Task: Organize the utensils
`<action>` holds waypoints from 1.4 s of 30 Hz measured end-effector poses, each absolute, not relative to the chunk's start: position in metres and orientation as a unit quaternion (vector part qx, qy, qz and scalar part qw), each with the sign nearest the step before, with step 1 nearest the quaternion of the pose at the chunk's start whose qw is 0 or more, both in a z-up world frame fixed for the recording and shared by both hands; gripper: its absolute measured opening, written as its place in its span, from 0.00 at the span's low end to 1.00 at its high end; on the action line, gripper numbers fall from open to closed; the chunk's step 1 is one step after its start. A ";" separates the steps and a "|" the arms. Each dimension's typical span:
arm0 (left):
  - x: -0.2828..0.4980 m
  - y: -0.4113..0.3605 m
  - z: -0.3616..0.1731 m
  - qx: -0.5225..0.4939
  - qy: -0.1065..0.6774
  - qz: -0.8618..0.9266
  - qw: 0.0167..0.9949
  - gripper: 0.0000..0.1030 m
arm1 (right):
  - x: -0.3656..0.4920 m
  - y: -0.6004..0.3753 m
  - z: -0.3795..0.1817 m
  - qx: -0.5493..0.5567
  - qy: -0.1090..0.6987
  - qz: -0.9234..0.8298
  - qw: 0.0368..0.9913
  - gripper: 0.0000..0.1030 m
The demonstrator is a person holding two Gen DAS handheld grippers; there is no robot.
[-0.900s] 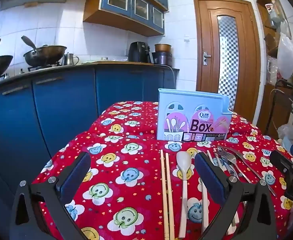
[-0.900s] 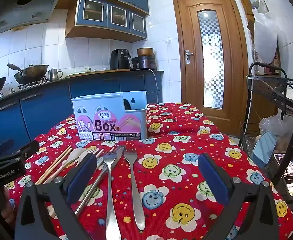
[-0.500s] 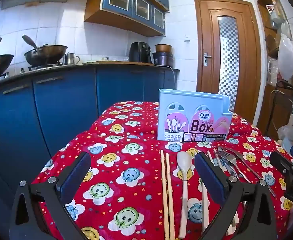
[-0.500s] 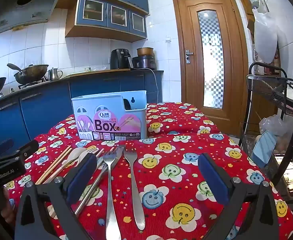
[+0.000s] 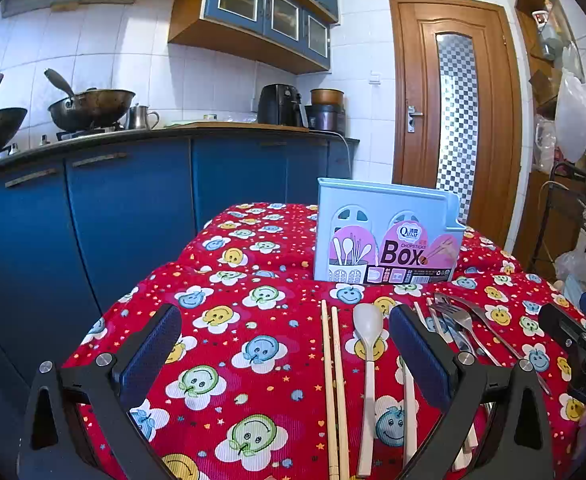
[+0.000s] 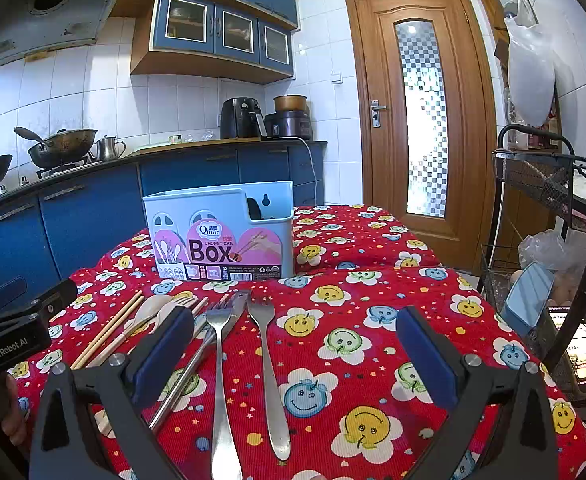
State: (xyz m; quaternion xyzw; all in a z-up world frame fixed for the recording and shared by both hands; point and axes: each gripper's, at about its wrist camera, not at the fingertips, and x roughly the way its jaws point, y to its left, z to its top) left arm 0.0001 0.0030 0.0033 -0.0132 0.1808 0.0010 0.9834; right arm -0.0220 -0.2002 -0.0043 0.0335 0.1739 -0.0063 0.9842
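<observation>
Red tablecloth [image 6: 373, 304]: 2 forks [image 6: 267, 344] before chopstick box [image 6: 219, 236].

Your red tablecloth [image 6: 373, 304], strewn with yellow, blue and green smiley-face flowers, carries a pale blue chopsticks box [image 6: 219, 236] with a pink label and dark "Box" lettering at 12 o'clock. Tan chopsticks [image 5: 335, 380] and a cream spoon [image 5: 367, 356] lie by silver forks [image 6: 267, 360]. Blue cabinets [image 5: 133, 216], white tiles and a brown door [image 6: 421, 120] stand behind.

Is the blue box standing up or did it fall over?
Standing up. The box sits flat on the tablecloth, its open top facing up and its label reading the right way.
</observation>
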 end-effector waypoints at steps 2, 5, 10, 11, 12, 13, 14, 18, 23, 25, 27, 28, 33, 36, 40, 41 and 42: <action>0.001 0.003 0.004 -0.013 0.181 0.001 0.983 1.00 | -0.022 -0.200 -0.004 0.034 0.174 -0.006 0.984 1.00; -0.001 0.002 0.002 -0.013 0.180 0.001 0.984 1.00 | -0.022 -0.200 -0.004 0.034 0.174 -0.006 0.984 1.00; -0.002 0.002 0.001 -0.013 0.179 0.001 0.984 1.00 | -0.022 -0.200 -0.004 0.034 0.174 -0.006 0.984 1.00; -0.001 0.002 0.001 -0.013 0.179 0.001 0.984 1.00 | -0.022 -0.200 -0.004 0.034 0.174 -0.006 0.984 1.00; -0.001 0.002 0.001 -0.013 0.179 0.001 0.984 1.00 | -0.022 -0.200 -0.004 0.034 0.174 -0.006 0.984 1.00; -0.001 0.002 0.001 -0.013 0.179 0.001 0.984 1.00 | -0.022 -0.200 -0.004 0.034 0.174 -0.006 0.984 1.00; -0.001 0.002 0.001 -0.013 0.179 0.001 0.984 1.00 | -0.022 -0.200 -0.004 0.034 0.174 -0.006 0.984 1.00; -0.001 0.002 0.001 -0.014 0.179 0.001 0.984 1.00 | -0.022 -0.200 -0.004 0.034 0.174 -0.006 0.984 1.00; -0.002 0.003 0.002 -0.014 0.179 0.001 0.984 1.00 | -0.022 -0.200 -0.004 0.034 0.174 -0.006 0.984 1.00; -0.002 0.003 0.002 -0.014 0.179 0.001 0.984 1.00 | -0.022 -0.200 -0.004 0.034 0.174 -0.006 0.984 1.00; -0.002 0.003 0.002 -0.014 0.179 0.001 0.984 1.00 | -0.022 -0.200 -0.004 0.034 0.174 -0.006 0.984 1.00; -0.002 0.003 0.002 -0.014 0.179 0.001 0.984 1.00 | -0.022 -0.200 -0.004 0.034 0.174 -0.006 0.984 1.00; -0.002 0.003 0.002 -0.014 0.179 0.001 0.984 1.00 | -0.022 -0.200 -0.004 0.034 0.174 -0.007 0.984 1.00; -0.002 0.003 0.002 -0.015 0.179 0.001 0.984 1.00 | -0.022 -0.200 -0.004 0.034 0.174 -0.006 0.984 1.00; -0.002 0.004 0.002 -0.015 0.179 0.001 0.984 1.00 | -0.022 -0.200 -0.004 0.034 0.174 -0.006 0.984 1.00; -0.002 0.004 0.002 -0.015 0.179 0.001 0.984 1.00 | -0.022 -0.200 -0.004 0.034 0.174 -0.006 0.984 1.00; -0.002 0.004 0.002 -0.015 0.178 0.001 0.984 1.00 | -0.022 -0.200 -0.004 0.034 0.174 -0.006 0.984 1.00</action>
